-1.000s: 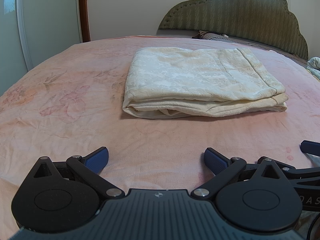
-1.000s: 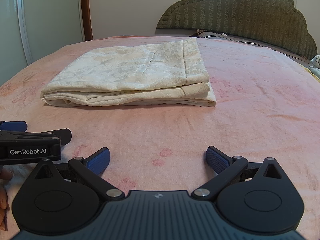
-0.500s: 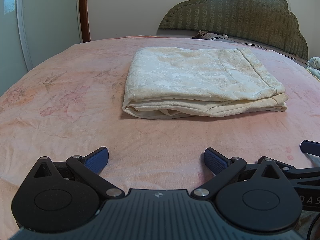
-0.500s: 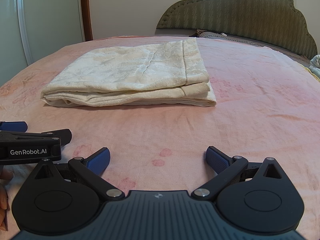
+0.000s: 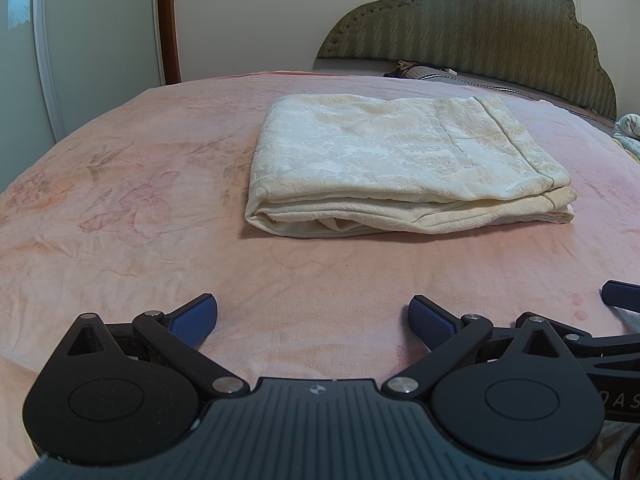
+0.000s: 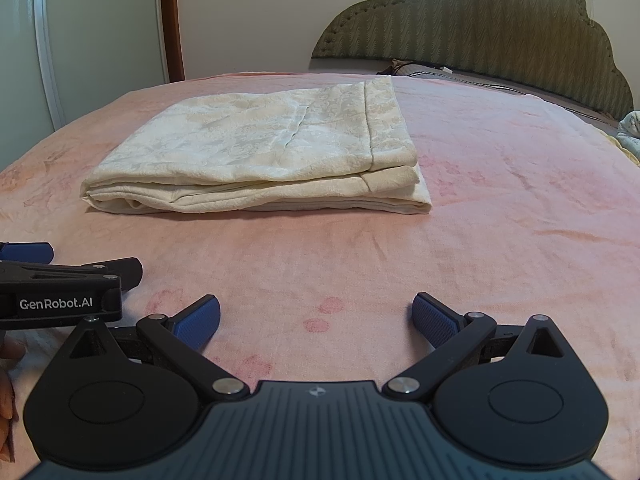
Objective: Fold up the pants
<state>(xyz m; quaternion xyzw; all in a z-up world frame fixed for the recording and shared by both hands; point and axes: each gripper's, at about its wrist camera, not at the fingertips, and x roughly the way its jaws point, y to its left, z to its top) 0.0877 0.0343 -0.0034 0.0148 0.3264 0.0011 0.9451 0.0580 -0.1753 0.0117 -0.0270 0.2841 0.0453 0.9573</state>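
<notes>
The cream pants (image 5: 404,172) lie near the middle of the bed (image 5: 120,216), already folded into a flat, layered rectangle on the pink floral sheet, well ahead of both grippers. They look like soft, light woven cloth with a raised pattern: limp, not slippery, likely to sag and slide open if lifted by one layer only. At the left end of the stack the layers round over into a closed fold, which looks like the safest place to take hold, since a pinch there would catch every layer at once. Along the near edge the layers show as separate lips, so a grip there would risk peeling off the top one. At the right end the hemmed band (image 6: 384,124) and loose edges sit stacked, the part most likely to shift.

The left gripper (image 5: 313,320) sits low over the sheet, level, pointing at the stack's near edge, its blue-padded jaws spread wide and holding nothing. The right gripper (image 6: 316,322) rests just beside it in the same low, level pose, jaws likewise spread and empty, aimed past the stack's right end. A bit of the person's hand (image 6: 6,392) shows at the far left of the right wrist view. By the look of the neat stack, the folding seems finished or nearly so.
</notes>
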